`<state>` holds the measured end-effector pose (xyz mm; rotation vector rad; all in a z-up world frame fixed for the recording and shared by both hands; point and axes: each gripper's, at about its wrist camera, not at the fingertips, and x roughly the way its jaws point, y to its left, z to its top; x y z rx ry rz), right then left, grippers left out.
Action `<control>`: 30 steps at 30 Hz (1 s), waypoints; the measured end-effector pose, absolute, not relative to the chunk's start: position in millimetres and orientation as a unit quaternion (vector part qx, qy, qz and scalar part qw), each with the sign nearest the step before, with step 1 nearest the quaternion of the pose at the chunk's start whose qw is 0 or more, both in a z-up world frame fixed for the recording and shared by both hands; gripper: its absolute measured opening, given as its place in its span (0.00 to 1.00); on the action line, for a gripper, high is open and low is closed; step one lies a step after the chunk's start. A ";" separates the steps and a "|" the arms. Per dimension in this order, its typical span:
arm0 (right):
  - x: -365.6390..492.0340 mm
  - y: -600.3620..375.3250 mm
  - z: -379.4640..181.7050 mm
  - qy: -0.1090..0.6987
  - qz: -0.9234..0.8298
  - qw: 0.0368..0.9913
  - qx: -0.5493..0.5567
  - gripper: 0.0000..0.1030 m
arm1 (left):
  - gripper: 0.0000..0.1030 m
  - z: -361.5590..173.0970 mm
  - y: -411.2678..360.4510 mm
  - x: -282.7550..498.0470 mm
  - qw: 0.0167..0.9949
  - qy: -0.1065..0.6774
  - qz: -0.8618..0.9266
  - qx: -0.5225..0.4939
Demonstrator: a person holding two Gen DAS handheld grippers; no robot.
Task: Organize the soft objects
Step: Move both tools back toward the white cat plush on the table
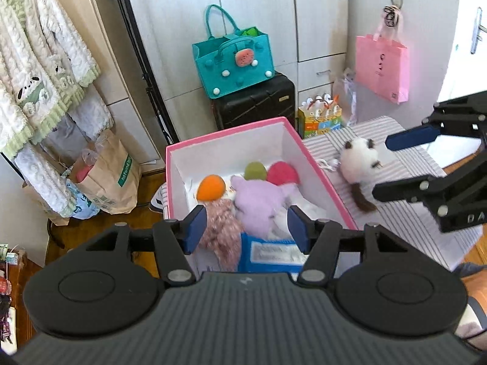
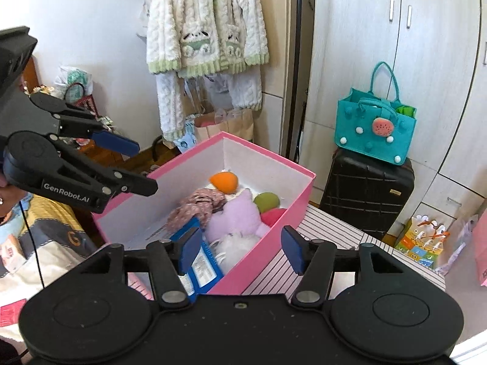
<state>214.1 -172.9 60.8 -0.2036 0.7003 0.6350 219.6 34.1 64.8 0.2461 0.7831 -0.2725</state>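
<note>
Your pink box (image 1: pixel 322 179) sits on a striped desk (image 1: pixel 408 179), already holding a purple plush (image 1: pixel 258 200), a mottled pink plush (image 1: pixel 222 231) and orange (image 1: pixel 210 187), green (image 1: pixel 255 171) and red (image 1: pixel 283 174) balls. One white-and-brown plush cat (image 1: pixel 360 164) lies outside, just beside the box's right wall. Your right gripper (image 1: pixel 380 167) hovers near it, jaws spread, empty. Your left gripper (image 1: pixel 246 228) hangs over the box, jaws spread. Likely next: pinch the cat, lift it clear of the rim. The box's far end has room.

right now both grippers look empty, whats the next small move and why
Probably swing the right gripper down onto the white and brown plush cat. It lies alone on the striped surface beside the pink box, where the other soft toys already sit. The gripper is open, hanging close by.
</note>
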 end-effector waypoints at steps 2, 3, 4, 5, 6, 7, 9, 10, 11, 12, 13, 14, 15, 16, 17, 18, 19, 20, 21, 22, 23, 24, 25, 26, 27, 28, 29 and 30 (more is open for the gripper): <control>202.1 -176.0 67.1 0.333 0.299 0.889 -0.102 0.64 | 0.58 70.7 34.2 208.6 0.906 0.381 -0.142 0.116; 194.1 -178.3 70.0 0.329 0.290 0.892 -0.108 0.64 | 0.58 73.5 33.3 203.0 0.905 0.381 -0.148 0.114; 187.7 -181.0 71.8 0.325 0.288 0.894 -0.111 0.64 | 0.59 75.8 31.9 196.2 0.905 0.381 -0.154 0.113; 180.1 -183.9 74.2 0.321 0.288 0.895 -0.113 0.64 | 0.59 77.8 30.4 190.3 0.904 0.380 -0.160 0.115; 174.9 -186.2 75.9 0.318 0.290 0.896 -0.114 0.65 | 0.59 79.5 28.3 183.9 0.903 0.378 -0.165 0.118; 168.2 -189.1 77.4 0.314 0.290 0.897 -0.113 0.66 | 0.60 80.3 26.8 177.7 0.903 0.376 -0.168 0.120; 156.3 -193.3 78.7 0.304 0.292 0.899 -0.119 0.69 | 0.61 81.2 22.9 164.7 0.904 0.369 -0.176 0.123; 150.9 -194.8 78.8 0.300 0.292 0.900 -0.123 0.69 | 0.64 81.1 22.0 157.5 0.908 0.360 -0.177 0.122; 146.1 -195.8 79.0 0.297 0.293 0.900 -0.125 0.70 | 0.66 79.6 20.5 151.4 0.911 0.352 -0.177 0.124; 139.8 -197.4 78.2 0.292 0.294 0.901 -0.129 0.71 | 0.66 78.2 18.2 145.7 0.912 0.346 -0.178 0.126; 135.0 -197.8 77.5 0.288 0.295 0.902 -0.131 0.73 | 0.66 75.8 16.8 142.5 0.913 0.344 -0.180 0.126; 129.5 -199.6 76.5 0.284 0.295 0.902 -0.134 0.74 | 0.66 72.8 15.9 138.6 0.913 0.343 -0.183 0.123; 124.2 -201.5 74.7 0.280 0.295 0.903 -0.138 0.76 | 0.66 70.8 15.2 136.7 0.912 0.345 -0.186 0.121; 119.9 -203.7 71.9 0.282 0.290 0.903 -0.144 0.76 | 0.66 68.3 14.0 134.3 0.911 0.347 -0.190 0.121; 116.8 -205.6 69.8 0.284 0.286 0.904 -0.147 0.76 | 0.67 66.4 13.1 132.8 0.909 0.349 -0.193 0.120; 113.6 -208.8 66.3 0.285 0.283 0.904 -0.149 0.76 | 0.67 64.5 12.2 130.5 0.908 0.350 -0.198 0.119; 112.3 -212.3 64.1 0.288 0.282 0.903 -0.148 0.76 | 0.68 62.6 11.7 128.5 0.907 0.351 -0.202 0.119; 110.5 -216.3 60.5 0.293 0.280 0.902 -0.147 0.76 | 0.69 60.4 10.6 127.3 0.905 0.353 -0.204 0.119; 108.1 -219.0 57.7 0.295 0.278 0.902 -0.146 0.77 | 0.69 58.3 9.0 125.0 0.904 0.354 -0.207 0.120; 106.1 -222.7 54.6 0.296 0.276 0.903 -0.146 0.78 | 0.70 56.0 7.0 123.2 0.903 0.355 -0.210 0.121; 104.2 -227.5 50.3 0.298 0.274 0.903 -0.146 0.78 | 0.70 53.8 5.4 123.0 0.902 0.357 -0.212 0.121; 102.2 -231.7 46.9 0.301 0.273 0.902 -0.145 0.79 | 0.70 50.7 3.5 123.1 0.901 0.359 -0.214 0.117; 99.9 -235.4 43.3 0.303 0.272 0.902 -0.143 0.79 | 0.70 47.8 2.5 122.4 0.900 0.361 -0.216 0.112; 98.4 -239.3 39.2 0.305 0.272 0.902 -0.141 0.79 | 0.70 45.1 1.9 123.2 0.899 0.362 -0.222 0.106; 97.4 -242.9 35.1 0.306 0.274 0.901 -0.141 0.79 | 0.70 41.5 1.5 123.9 0.898 0.363 -0.229 0.095; 96.7 -245.4 32.0 0.306 0.273 0.901 -0.141 0.79 | 0.70 38.1 1.1 124.8 0.898 0.364 -0.231 0.086; 96.6 -249.1 28.3 0.306 0.272 0.902 -0.138 0.79 | 0.70 34.4 0.0 125.6 0.898 0.366 -0.231 0.080; 96.7 -252.5 25.1 0.307 0.273 0.902 -0.133 0.79 | 0.70 30.3 -2.0 125.1 0.898 0.367 -0.230 0.076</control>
